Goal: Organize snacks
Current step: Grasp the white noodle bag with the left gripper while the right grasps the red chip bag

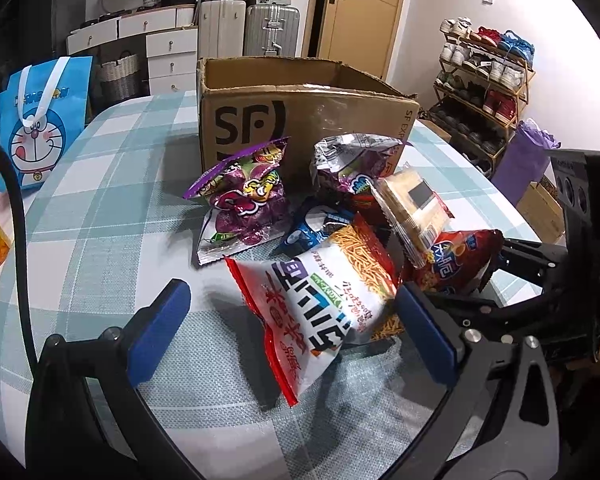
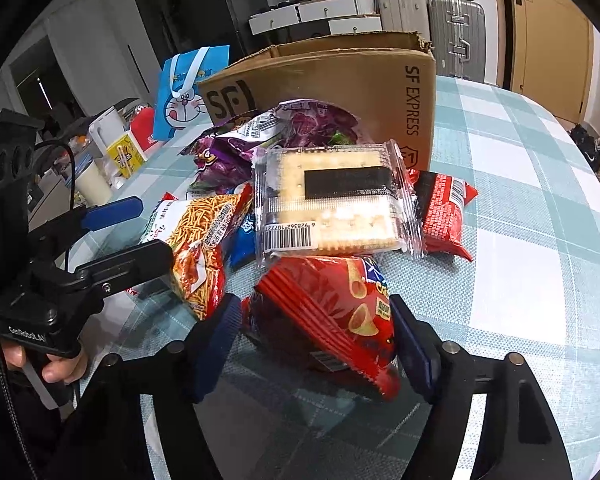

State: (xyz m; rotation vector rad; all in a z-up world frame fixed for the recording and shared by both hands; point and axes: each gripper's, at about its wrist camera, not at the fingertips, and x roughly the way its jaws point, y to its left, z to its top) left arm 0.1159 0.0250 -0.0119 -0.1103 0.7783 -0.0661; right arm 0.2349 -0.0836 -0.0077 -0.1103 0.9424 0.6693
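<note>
A pile of snack packs lies on the checked tablecloth (image 1: 100, 208) in front of an open SF cardboard box (image 1: 300, 116). My left gripper (image 1: 292, 332) is open around a white-and-red noodle snack bag (image 1: 320, 300), its blue pads on either side, the right pad touching the bag. My right gripper (image 2: 316, 344) has its pads on both sides of a red chip bag (image 2: 332, 312); I cannot tell whether it squeezes it. A clear cracker pack (image 2: 336, 204) rests on top of the pile. Purple bags (image 1: 248, 196) lie next to the box.
A blue Doraemon gift bag (image 1: 44, 120) stands at the table's far left. A small red pack (image 2: 444, 212) lies right of the crackers, a blue pack (image 1: 312, 232) under the pile. Cups and boxes (image 2: 116, 152) crowd the left edge. Suitcases, drawers and a shoe rack (image 1: 484, 80) stand behind.
</note>
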